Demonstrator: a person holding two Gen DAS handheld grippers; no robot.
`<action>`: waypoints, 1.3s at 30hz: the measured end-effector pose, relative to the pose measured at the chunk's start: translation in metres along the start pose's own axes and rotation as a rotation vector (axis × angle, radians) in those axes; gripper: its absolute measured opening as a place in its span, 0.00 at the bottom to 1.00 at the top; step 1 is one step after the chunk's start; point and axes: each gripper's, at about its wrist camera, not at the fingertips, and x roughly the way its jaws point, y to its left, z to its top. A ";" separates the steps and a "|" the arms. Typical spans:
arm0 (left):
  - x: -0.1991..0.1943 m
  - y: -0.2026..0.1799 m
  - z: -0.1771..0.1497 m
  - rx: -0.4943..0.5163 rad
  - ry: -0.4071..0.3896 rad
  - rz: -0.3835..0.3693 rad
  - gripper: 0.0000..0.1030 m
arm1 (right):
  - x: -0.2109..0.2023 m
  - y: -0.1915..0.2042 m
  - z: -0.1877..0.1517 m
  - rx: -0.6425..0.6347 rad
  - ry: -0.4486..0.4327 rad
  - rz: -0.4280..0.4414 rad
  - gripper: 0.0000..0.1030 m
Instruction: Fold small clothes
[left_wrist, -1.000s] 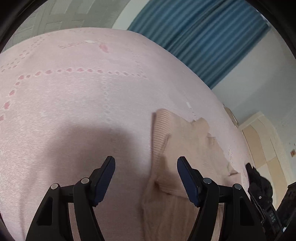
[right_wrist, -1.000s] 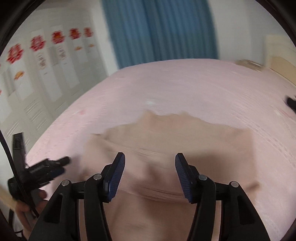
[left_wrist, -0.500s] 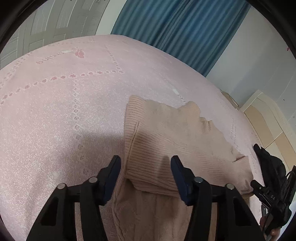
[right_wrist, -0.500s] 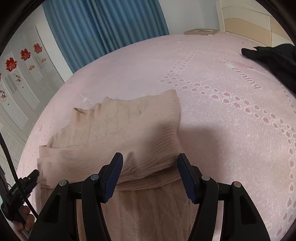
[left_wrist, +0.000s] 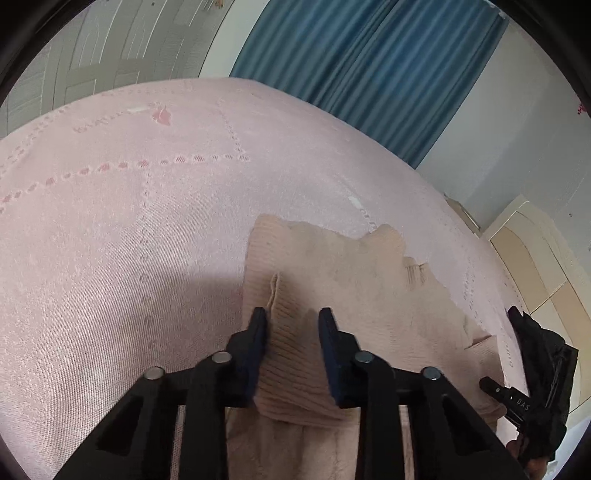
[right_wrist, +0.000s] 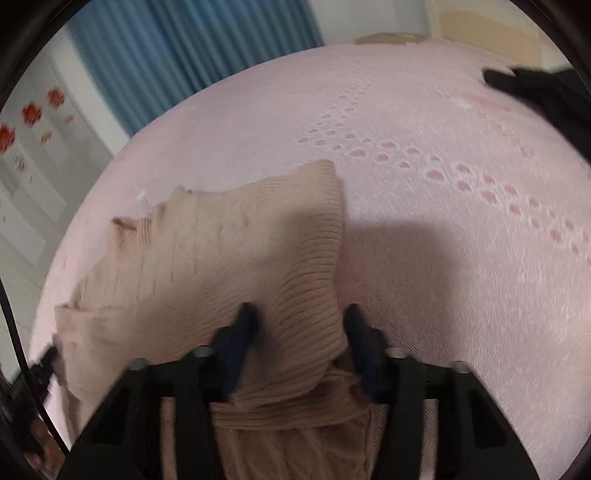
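A beige knitted sweater (left_wrist: 351, 280) lies partly folded on the pink bedspread (left_wrist: 129, 221). My left gripper (left_wrist: 291, 332) sits over its left ribbed edge, jaws narrowed around a raised fold of knit. In the right wrist view the sweater (right_wrist: 221, 266) spreads left. My right gripper (right_wrist: 299, 332) straddles its right ribbed edge, with the fabric bunched between the two jaws. The image there is blurred by motion.
A black garment (left_wrist: 543, 354) lies at the bed's right side, also seen in the right wrist view (right_wrist: 546, 92). The other gripper (left_wrist: 517, 402) shows at the lower right. Blue curtains (left_wrist: 369, 66) and a cream wardrobe (left_wrist: 535, 258) stand beyond the pink bedspread (right_wrist: 461, 184).
Both grippers have moved down onto the sweater's ribbed edges. The left jaws have narrowed around a fold. The right jaws have closed in a little with fabric between them.
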 end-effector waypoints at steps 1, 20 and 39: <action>0.000 -0.003 0.000 0.010 -0.006 0.003 0.12 | -0.002 0.004 0.000 -0.018 -0.011 -0.004 0.27; 0.012 0.001 -0.001 -0.019 0.035 0.011 0.11 | -0.017 -0.004 0.005 0.005 -0.095 -0.071 0.41; 0.000 -0.015 0.005 -0.015 -0.130 0.053 0.06 | -0.026 -0.003 0.002 0.011 -0.139 -0.033 0.45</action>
